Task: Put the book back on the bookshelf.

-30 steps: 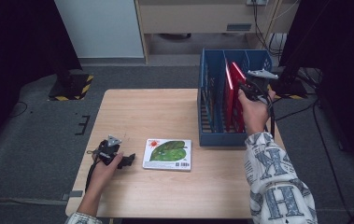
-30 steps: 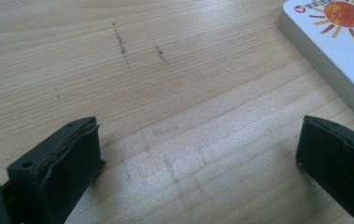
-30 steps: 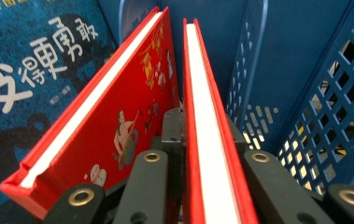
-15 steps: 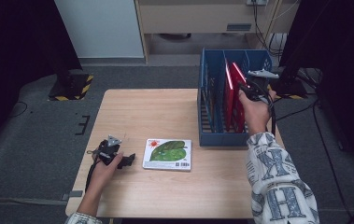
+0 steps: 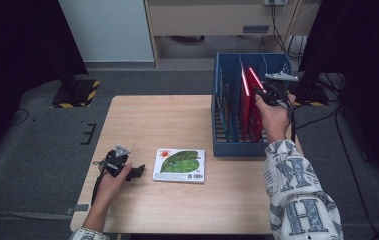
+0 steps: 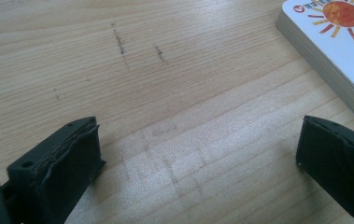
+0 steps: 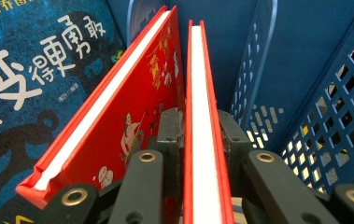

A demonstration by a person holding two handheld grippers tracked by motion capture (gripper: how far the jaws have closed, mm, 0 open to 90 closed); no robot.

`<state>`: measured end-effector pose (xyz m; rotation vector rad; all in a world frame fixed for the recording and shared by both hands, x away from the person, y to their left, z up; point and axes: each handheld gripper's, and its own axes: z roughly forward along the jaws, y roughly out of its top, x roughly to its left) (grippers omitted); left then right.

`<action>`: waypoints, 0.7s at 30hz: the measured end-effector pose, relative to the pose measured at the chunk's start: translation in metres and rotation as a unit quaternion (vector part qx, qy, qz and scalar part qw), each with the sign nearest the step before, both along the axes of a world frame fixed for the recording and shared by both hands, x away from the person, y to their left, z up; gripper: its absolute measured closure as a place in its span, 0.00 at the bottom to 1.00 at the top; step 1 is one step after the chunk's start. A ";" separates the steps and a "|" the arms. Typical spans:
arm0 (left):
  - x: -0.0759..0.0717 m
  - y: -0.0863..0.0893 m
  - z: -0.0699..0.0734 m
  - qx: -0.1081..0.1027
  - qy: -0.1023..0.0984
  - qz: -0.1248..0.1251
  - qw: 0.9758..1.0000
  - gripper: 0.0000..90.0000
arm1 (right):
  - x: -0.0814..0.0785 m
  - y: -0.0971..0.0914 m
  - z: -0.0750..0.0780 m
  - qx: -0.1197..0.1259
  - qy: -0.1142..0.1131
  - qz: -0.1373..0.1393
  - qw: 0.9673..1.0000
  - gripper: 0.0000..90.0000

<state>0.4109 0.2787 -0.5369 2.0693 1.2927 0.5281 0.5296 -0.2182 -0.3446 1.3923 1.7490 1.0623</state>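
Blue book cover: Chinese chars, maybe "變得勇敢".

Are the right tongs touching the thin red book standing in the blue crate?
Touching. The right gripper view shows both black pads of the right tongs pressed against the covers of the thin red book inside the blue plastic crate.

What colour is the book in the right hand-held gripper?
Red covers, white page edges on the book; right gripper view shows it best.
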 end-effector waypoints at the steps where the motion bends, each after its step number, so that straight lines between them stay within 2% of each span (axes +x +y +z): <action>1: 0.000 0.000 0.000 0.000 0.000 0.000 1.000 0.00 | 0.000 0.000 0.001 0.000 0.000 -0.001 1.000 0.83; 12: 0.000 0.000 0.000 0.001 0.000 -0.001 1.000 0.00 | 0.000 0.002 0.002 -0.005 -0.002 0.006 1.000 0.85; 21: 0.000 0.000 0.000 0.001 0.000 -0.002 1.000 0.00 | -0.001 0.002 0.003 -0.011 -0.003 -0.004 1.000 0.87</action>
